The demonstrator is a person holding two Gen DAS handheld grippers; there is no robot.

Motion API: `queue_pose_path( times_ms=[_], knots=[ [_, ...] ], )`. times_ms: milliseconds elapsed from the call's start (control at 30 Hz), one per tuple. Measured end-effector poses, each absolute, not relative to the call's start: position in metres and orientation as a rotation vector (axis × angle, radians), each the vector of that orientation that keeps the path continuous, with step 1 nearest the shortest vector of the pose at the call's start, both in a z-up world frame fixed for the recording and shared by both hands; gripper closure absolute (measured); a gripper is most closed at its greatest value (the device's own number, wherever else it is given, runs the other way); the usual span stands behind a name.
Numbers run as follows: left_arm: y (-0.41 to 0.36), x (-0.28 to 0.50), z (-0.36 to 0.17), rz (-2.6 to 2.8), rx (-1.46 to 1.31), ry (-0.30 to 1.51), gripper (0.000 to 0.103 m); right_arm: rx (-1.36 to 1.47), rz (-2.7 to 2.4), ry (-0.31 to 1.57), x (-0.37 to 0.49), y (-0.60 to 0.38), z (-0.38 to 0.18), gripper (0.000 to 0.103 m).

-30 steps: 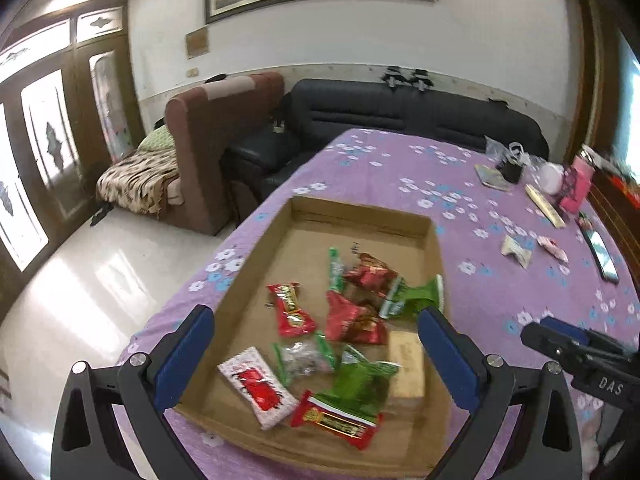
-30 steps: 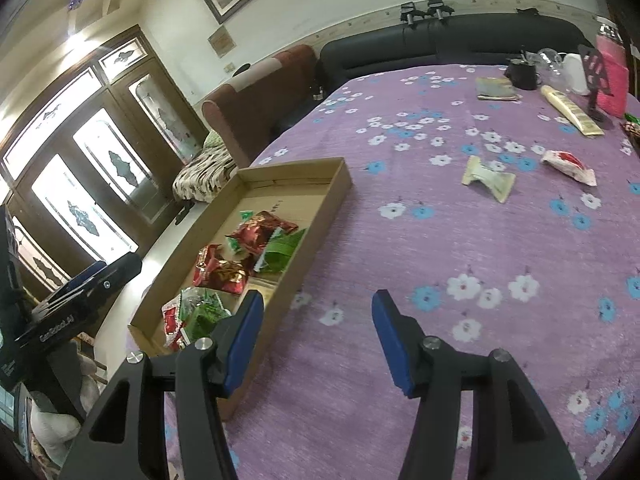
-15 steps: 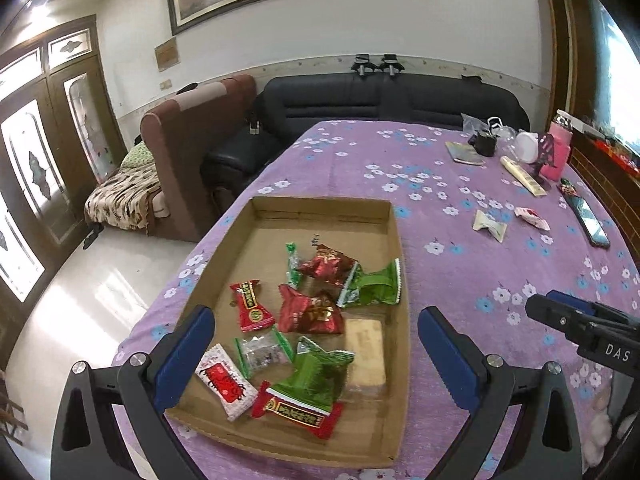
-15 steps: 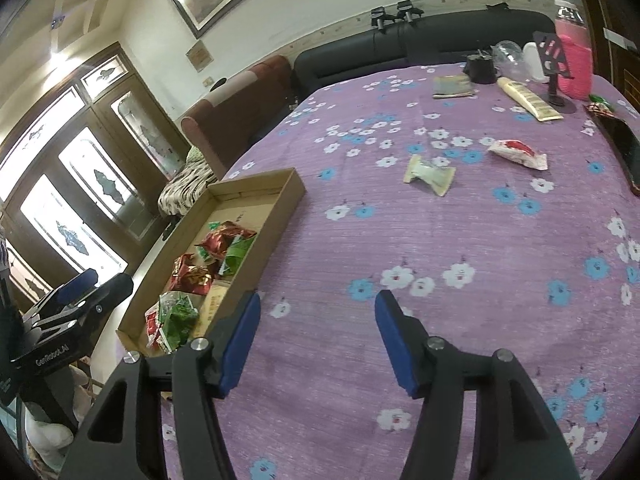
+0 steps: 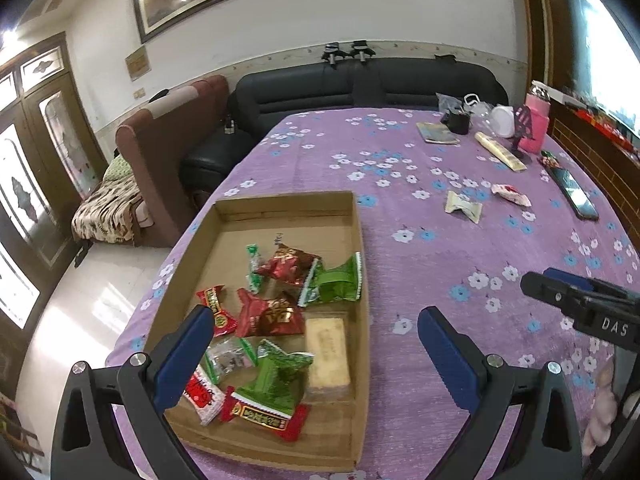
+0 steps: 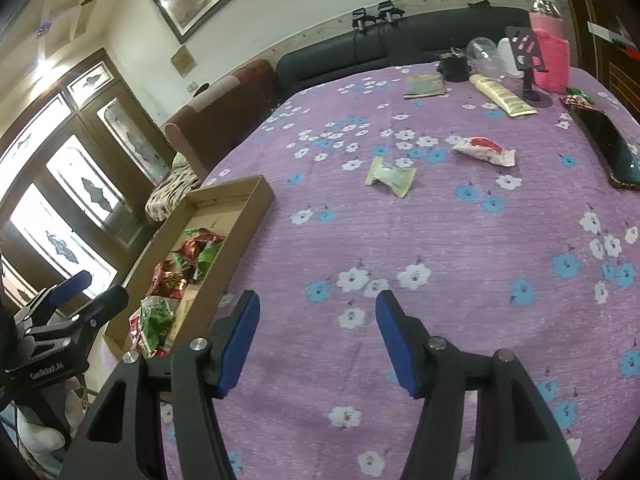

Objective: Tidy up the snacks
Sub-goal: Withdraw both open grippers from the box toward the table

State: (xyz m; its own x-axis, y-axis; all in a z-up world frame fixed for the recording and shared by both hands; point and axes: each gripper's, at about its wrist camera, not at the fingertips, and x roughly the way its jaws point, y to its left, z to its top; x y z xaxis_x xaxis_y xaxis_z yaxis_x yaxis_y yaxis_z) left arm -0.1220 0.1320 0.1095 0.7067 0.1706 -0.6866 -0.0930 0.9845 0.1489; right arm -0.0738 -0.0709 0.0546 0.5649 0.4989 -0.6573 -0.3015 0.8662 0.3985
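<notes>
Snacks (image 5: 276, 316) in crinkly red & green wrappers, piled in cardboard tray (image 5: 360, 240)

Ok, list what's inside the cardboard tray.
The cardboard tray holds wrapped snacks: red packets, green packets, a clear-wrapped candy, a white-and-red packet and a tan bar. Whatever lies beneath the overlapping wrappers is covered.
</notes>
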Motion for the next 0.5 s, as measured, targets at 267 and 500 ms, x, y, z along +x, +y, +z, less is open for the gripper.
queue_pose_path(
  times_ms=[267,500],
  knots=[
    [0.110,-0.113,0.102,0.109,0.150,0.796,0.001,0.266,0.420,0.846,-0.066,-0.096,0.055,0.043],
    [0.091,-0.108,0.095,0.066,0.182,0.820,0.001,0.309,0.357,0.817,-0.059,-0.130,0.061,0.042]
  ],
)
